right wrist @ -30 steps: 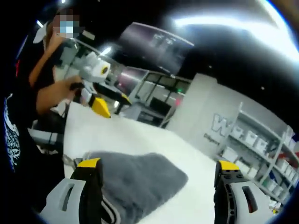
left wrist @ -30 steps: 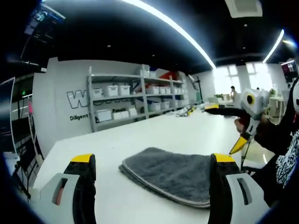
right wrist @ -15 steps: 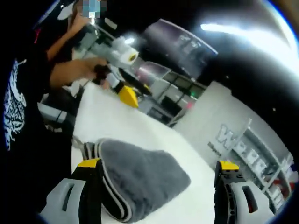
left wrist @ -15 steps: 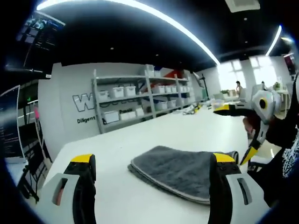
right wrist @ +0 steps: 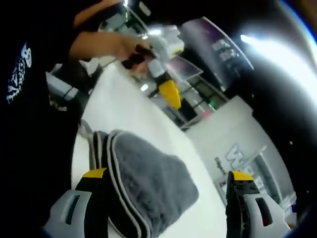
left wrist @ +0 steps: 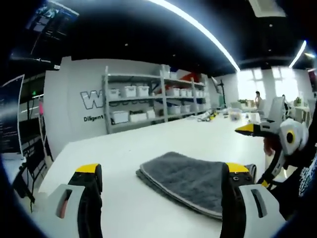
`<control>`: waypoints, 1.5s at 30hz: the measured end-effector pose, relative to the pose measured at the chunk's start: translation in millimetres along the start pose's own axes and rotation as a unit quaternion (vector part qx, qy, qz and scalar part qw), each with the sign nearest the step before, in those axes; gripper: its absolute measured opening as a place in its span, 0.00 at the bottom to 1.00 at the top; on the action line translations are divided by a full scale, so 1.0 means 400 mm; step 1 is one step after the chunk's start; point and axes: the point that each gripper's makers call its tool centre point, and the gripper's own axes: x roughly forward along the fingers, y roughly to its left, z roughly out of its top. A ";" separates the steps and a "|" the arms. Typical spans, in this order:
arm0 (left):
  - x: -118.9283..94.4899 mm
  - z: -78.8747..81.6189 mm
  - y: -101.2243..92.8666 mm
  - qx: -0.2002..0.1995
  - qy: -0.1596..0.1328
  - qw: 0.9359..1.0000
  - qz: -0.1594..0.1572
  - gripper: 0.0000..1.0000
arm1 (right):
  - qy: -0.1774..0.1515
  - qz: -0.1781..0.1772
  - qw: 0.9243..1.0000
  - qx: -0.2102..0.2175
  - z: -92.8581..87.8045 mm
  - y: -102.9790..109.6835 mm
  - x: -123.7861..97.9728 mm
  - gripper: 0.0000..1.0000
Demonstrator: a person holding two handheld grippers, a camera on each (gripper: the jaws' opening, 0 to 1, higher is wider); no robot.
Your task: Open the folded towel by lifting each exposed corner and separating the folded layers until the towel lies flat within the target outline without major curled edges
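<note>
A folded grey towel with a pale edge trim lies on the white table. My left gripper hovers open just before its near edge; its right jaw overlaps the towel's right part. In the right gripper view the same towel shows its stacked folded layers at the near left. My right gripper is open above it, the left jaw over the folded edge. The right gripper also appears at the right of the left gripper view, and the left gripper, held by a hand, at the top of the right gripper view.
Metal shelves with white bins stand against the far grey wall. Small items lie at the table's far end. The person's dark shirt fills the left of the right gripper view. Bare tabletop stretches left of the towel.
Both views have shifted with the hands. The right gripper has dropped lower and closer to the towel's folded edge. The towel itself lies as before.
</note>
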 end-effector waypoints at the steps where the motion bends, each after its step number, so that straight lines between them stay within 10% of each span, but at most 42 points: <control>1: 0.004 0.000 0.007 -0.006 0.001 1.000 -0.003 0.97 | 0.000 0.000 1.000 -0.009 0.001 0.004 0.002 0.97; 14: 0.031 0.002 0.045 -0.069 0.006 0.997 -0.020 0.90 | -0.026 -0.015 0.992 -0.120 0.057 0.059 0.034 0.74; 31: 0.109 0.006 0.057 -0.149 0.029 0.985 -0.077 0.86 | -0.034 0.034 0.980 -0.195 0.075 0.151 0.076 0.18; 38: 0.189 -0.053 0.065 -0.183 0.097 0.970 -0.124 0.83 | -0.030 0.052 0.978 -0.198 0.075 0.175 0.085 0.09; 45: 0.286 -0.050 0.078 -0.271 0.103 0.944 -0.155 0.66 | -0.029 0.058 0.980 -0.187 0.075 0.181 0.088 0.03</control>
